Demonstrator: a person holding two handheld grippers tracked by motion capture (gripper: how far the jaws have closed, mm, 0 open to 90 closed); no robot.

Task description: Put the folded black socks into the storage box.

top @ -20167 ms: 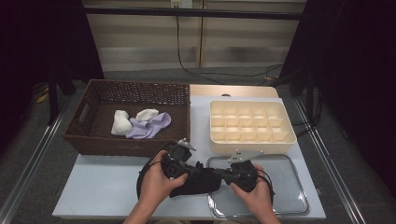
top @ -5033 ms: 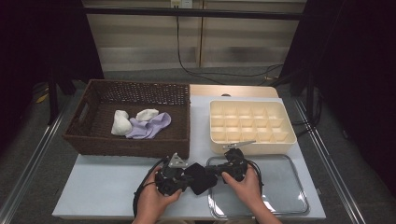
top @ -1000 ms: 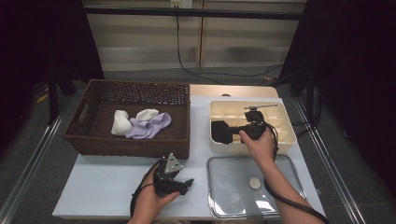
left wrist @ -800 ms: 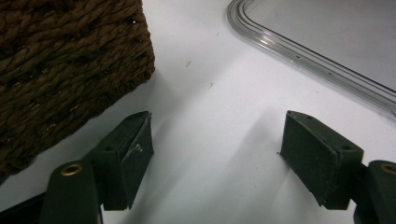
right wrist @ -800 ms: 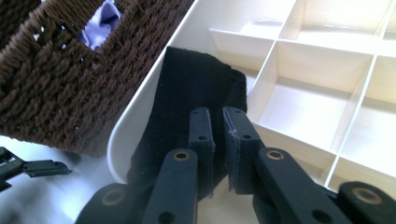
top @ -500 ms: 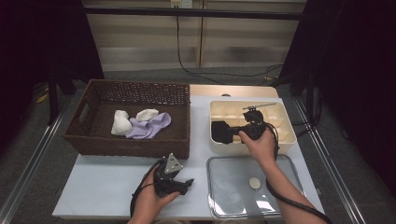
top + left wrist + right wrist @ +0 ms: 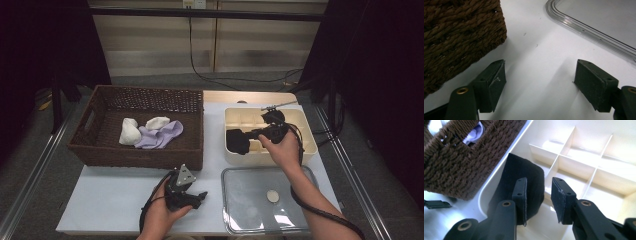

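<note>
From the high view, the right tongs (image 7: 248,136) hover at the near-left corner of the cream divided organiser box (image 7: 305,131), where a black folded sock (image 7: 237,141) sits in a compartment; the left tongs (image 7: 196,198) wait low on the white tabletop (image 7: 115,200), clear of the action. In the left gripper view, those jaws stand wide and bare between the wicker basket (image 7: 456,32) and the clear lid (image 7: 599,27). In the right gripper view, the jaws have just been opening, part-spread, and the sock lies beyond the left pad, likely just released.

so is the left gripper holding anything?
No. In the left gripper view the left gripper has its jaws wide apart over the bare white table, with nothing between them.
</note>
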